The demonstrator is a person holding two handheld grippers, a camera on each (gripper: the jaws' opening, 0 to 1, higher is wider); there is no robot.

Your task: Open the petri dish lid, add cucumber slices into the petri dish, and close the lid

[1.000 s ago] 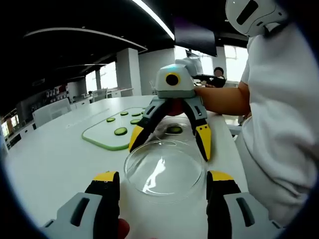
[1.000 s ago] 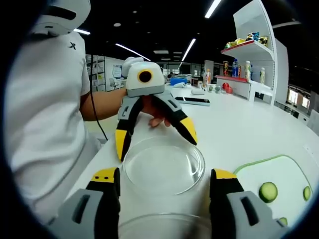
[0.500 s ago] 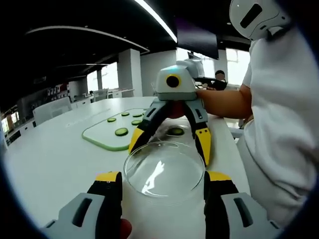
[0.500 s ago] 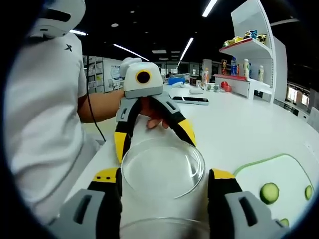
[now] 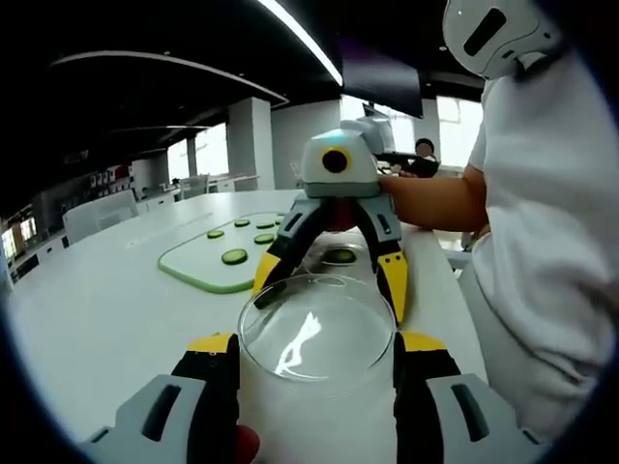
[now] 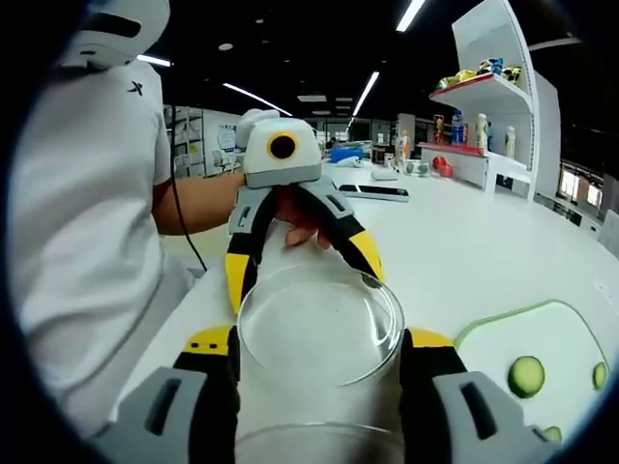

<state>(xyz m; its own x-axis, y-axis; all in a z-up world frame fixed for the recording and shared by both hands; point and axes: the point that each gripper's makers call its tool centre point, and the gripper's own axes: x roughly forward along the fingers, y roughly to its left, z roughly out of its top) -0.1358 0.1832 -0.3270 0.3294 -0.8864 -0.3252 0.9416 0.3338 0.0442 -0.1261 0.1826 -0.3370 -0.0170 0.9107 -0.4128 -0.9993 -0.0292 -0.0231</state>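
A clear petri dish lid lies low over the white table between two grippers that face each other. My left gripper has its yellow-tipped jaws pressed against the lid's two sides. My right gripper does the same from the opposite end, on the same lid, whose far rim looks slightly raised. The right gripper and the left gripper each show across the lid in the other's view. The petri dish base stands behind the right gripper with a cucumber slice in it; its rim shows below the right jaws.
A green-edged cutting board with several cucumber slices lies on the table beyond the lid, and its corner carries a slice. The person's white shirt is close beside both grippers. A shelf with bottles stands far off.
Both pairs of jaws have narrowed onto the lid's sides. The lid's far rim has lifted a little and the grippers have drawn slightly closer together.
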